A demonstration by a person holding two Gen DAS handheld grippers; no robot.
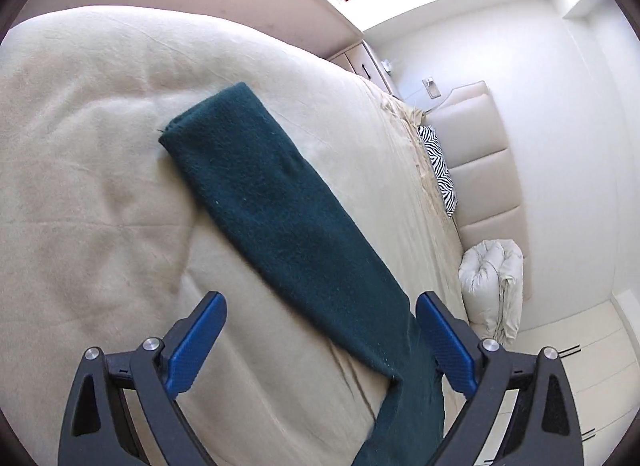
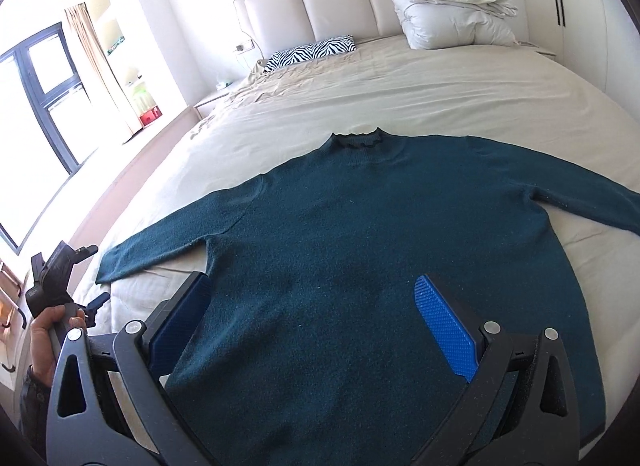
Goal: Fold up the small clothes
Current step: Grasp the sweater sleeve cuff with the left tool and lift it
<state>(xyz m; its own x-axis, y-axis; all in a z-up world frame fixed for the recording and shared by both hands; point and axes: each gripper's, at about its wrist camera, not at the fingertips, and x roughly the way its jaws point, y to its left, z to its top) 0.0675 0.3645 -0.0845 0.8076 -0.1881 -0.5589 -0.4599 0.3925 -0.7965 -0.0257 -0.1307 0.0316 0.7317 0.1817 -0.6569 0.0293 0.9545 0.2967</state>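
The dark green sweater lies flat near the foot edge of the bed; its hem and right cuff are cut off. The left gripper and the right gripper both stand wide apart, gripping nothing, above the cloth.

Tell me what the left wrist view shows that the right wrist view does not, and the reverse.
Only the left wrist view: one sleeve seen close, running between the open left gripper fingers without being pinched, and cabinet doors beyond the bed.

Only the right wrist view: the whole sweater spread flat, collar away from the camera, both sleeves out; the window; a hand holding the left gripper; the open right gripper above the sweater.

Both: the beige bed, zebra pillow, folded duvet, headboard.
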